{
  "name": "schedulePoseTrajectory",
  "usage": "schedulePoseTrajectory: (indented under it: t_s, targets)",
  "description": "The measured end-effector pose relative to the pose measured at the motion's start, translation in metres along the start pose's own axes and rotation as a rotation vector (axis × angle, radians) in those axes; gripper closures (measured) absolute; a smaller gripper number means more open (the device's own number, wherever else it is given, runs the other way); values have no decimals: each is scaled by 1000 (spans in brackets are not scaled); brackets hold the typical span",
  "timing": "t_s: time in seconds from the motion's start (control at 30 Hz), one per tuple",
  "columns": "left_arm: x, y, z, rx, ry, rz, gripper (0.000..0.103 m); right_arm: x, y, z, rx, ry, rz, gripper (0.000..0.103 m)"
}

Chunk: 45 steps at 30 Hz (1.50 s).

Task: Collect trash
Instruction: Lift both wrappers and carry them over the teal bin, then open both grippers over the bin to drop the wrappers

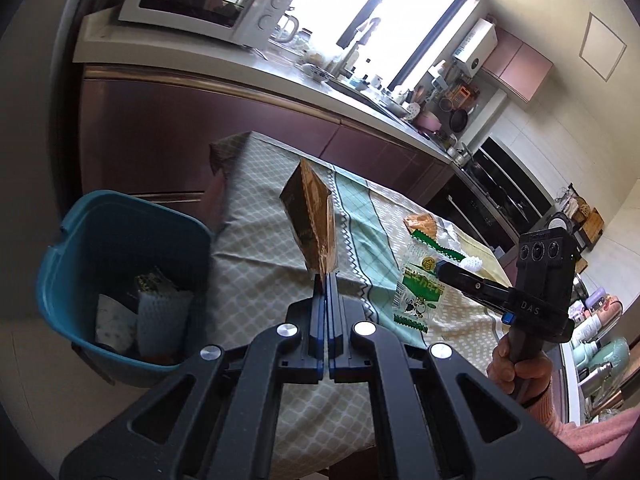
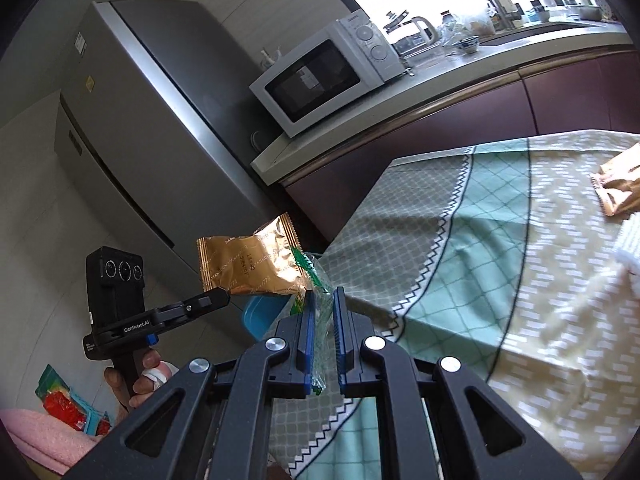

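Left gripper (image 1: 327,276) and right gripper (image 2: 323,300): jaws clamped, both tilted downward.

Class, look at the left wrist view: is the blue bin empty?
No. The blue bin already holds several crumpled wrappers at its bottom.

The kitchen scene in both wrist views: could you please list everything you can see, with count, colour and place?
gold wrapper: one, gold, held up in the left gripper over the table edge
clear wrapper: one, clear with green print, hanging from the right gripper
second gold wrapper: one, gold, lying on the tablecloth
bin: one, blue, beside the table, with trash inside
tablecloth: one, green and tan patterned, covering the table
microwave: one, white, on the counter
fridge: one, grey, beside the counter
kettle: one, clear, next to the microwave
left gripper: one, black with blue pads, shut on the gold wrapper
right gripper: one, black with blue pads, shut on the clear wrapper
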State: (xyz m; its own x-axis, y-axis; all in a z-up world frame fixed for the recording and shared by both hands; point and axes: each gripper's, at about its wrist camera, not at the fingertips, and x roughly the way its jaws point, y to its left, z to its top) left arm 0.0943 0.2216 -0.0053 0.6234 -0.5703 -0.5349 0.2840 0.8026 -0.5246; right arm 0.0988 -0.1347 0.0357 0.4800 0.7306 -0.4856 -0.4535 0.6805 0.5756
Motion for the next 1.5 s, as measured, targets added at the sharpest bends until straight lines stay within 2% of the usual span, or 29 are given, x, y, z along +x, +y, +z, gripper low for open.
schedulePoseTrajectory:
  t_s: [0.23, 0.37, 0.7, 0.93, 1.23, 1.5]
  targets:
    - [-41, 45, 0, -54, -51, 104, 102, 50, 26, 20, -62, 77, 63, 95]
    - [-45, 67, -2, -85, -52, 155, 102, 78, 39, 28, -95, 117, 79, 95]
    - [-11, 123, -8, -164, 32, 242, 102, 153, 57, 30, -119, 210, 56, 95]
    - [21, 143, -11, -193, 95, 278, 102, 195, 60, 24, -111, 278, 3, 95]
    - [49, 156, -16, -204, 137, 344, 98, 219, 59, 19, -102, 330, -34, 90]
    - [56, 151, -14, -183, 118, 356, 98, 210, 55, 20, -98, 316, -35, 86]
